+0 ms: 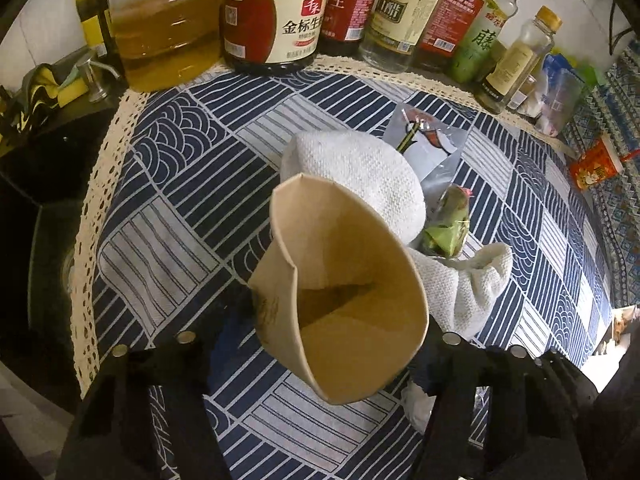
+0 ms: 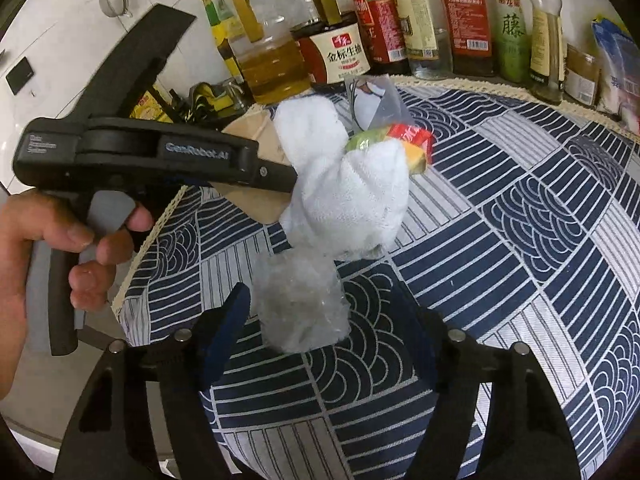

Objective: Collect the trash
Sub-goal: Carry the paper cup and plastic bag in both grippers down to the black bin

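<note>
1. Patterned blue and white tablecloth (image 1: 192,184) covers the table, with a row of sauce and oil bottles (image 1: 272,20) along the far edge.
2. White towel (image 2: 352,188) sits mid-cloth, bunched around a green and red wrapper (image 2: 400,140).
3. Left gripper (image 1: 320,312) is closed on a tan paper bag (image 1: 340,292), mouth gaping, right beside the towel.
4. Right gripper (image 2: 332,312) has its fingers around a crumpled clear plastic wad (image 2: 300,308) near the front edge; can't tell how tightly it grips.
</note>
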`<state>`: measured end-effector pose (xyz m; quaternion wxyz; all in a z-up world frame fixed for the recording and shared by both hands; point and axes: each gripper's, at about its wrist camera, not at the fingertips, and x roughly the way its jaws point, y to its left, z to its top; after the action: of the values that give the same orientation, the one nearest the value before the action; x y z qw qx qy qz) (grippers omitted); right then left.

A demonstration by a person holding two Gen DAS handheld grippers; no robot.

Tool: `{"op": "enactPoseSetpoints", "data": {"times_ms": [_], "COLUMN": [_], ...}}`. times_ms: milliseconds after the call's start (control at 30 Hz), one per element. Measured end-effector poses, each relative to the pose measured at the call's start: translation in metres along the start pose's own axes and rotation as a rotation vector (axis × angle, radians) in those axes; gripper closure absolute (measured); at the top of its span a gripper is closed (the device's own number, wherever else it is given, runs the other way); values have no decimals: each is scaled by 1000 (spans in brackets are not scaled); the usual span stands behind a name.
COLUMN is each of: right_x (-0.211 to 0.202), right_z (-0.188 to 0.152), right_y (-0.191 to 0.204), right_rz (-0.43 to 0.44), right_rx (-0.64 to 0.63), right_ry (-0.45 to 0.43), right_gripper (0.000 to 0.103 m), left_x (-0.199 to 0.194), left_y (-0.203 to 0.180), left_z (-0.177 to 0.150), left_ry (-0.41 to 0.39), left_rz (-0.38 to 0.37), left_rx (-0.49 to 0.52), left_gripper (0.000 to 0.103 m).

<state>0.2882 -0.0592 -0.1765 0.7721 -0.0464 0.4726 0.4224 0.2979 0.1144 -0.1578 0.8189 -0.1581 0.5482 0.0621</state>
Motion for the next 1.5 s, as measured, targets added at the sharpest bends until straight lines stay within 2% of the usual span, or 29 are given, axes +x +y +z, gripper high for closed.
{"op": "enactPoseSetpoints", "data": {"times_ms": [33,67,267,400,700,1067,1500], "right_x": [3,4,6,2,-20,-62,-111], "right_z": [-1,-2,-7,-8,-9,-16,-40], "right_y": [2,4,12,11,21,47,76], "right_rz": [14,9,10,38,23,-42,-103], "right_rx": [-10,-24,-45,-20,-24,-69,-59], "right_ry": [10,15,26,19,-18,-89,-173], "right_gripper": [44,48,52,53,53,53,53], "left_x": [-1,-1,-9,-16,-40,-82,-134], "left_y": [-1,-1,1,0,0,5,1], "left_z": [0,-1,-4,-8,-23,-51,-110], "left_ry": [-2,-5,-27,-36,-77,-134,-198], "left_rz": [0,-2,-5,-14,-22,-42,-121], "left_rx": [5,11,11,15,28,54,88], "left_gripper": [38,38,44,46,48,49,49]}}
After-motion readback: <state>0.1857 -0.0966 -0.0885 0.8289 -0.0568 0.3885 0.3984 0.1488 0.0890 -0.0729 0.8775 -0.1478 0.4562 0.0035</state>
